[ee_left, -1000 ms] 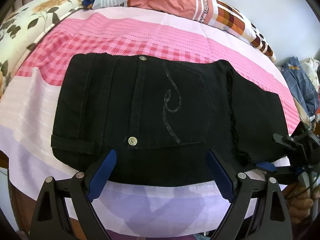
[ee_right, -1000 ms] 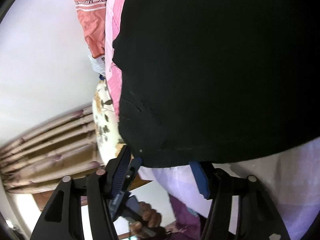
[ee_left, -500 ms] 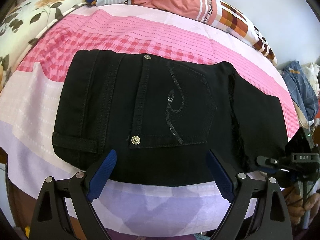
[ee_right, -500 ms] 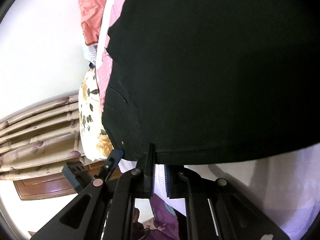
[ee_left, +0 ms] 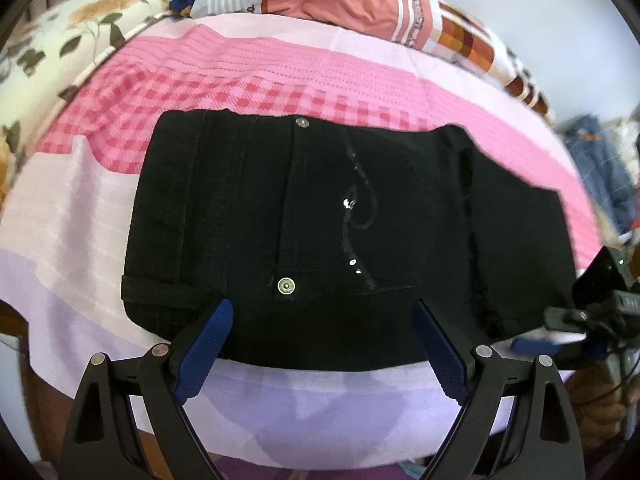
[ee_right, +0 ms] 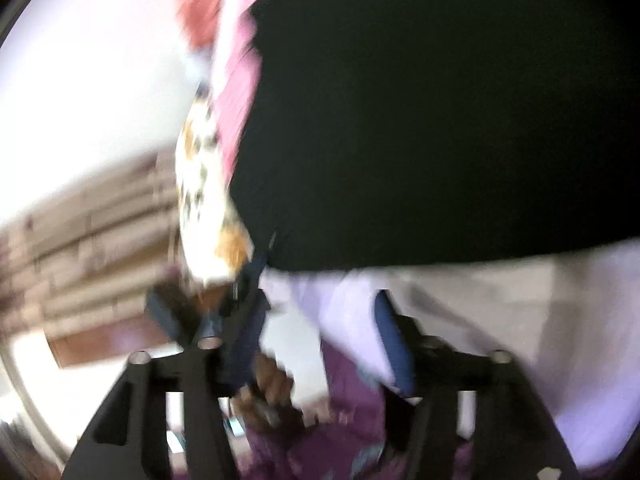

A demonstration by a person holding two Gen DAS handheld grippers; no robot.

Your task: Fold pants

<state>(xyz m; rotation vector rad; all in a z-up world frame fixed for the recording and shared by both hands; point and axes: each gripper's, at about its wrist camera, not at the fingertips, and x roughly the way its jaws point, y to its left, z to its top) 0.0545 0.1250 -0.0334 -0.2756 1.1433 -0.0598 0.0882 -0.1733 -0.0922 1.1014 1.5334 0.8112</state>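
The pants [ee_left: 344, 236], black denim by the look of them, lie folded into a compact block on the pink-and-lilac bedspread [ee_left: 280, 76] of the bed, with the back pocket and its sequin swirl facing up and two metal rivets catching the light. Beyond the pants, at the head of the bed, sit a floral pillow [ee_left: 60, 52] and a striped orange bundle of bedding [ee_left: 360, 4]; off past the pants' right-hand end a heap of other clothes [ee_left: 600, 168] is piled.

The left gripper [ee_left: 320, 344] hangs over the near edge of the pants, its blue fingers spread wide to either side with nothing between them, touching no cloth that I can see. The right gripper [ee_right: 320, 312] is at the right-hand end of the pants, low beside the mattress edge; its view is smeared with blur. Its jaws have just been opening and now stand apart, with only lilac sheet and the dark hem ahead of them, not clamped on anything.

I would judge this fabric heavy and fairly stiff for cloth: it will hold a crease but the stacked layers are thick, so a shallow pinch may slip off. The best hold seems the doubled right-hand end, biting deep through all the layers at the near corner, while the other gripper steadies the waistband side.
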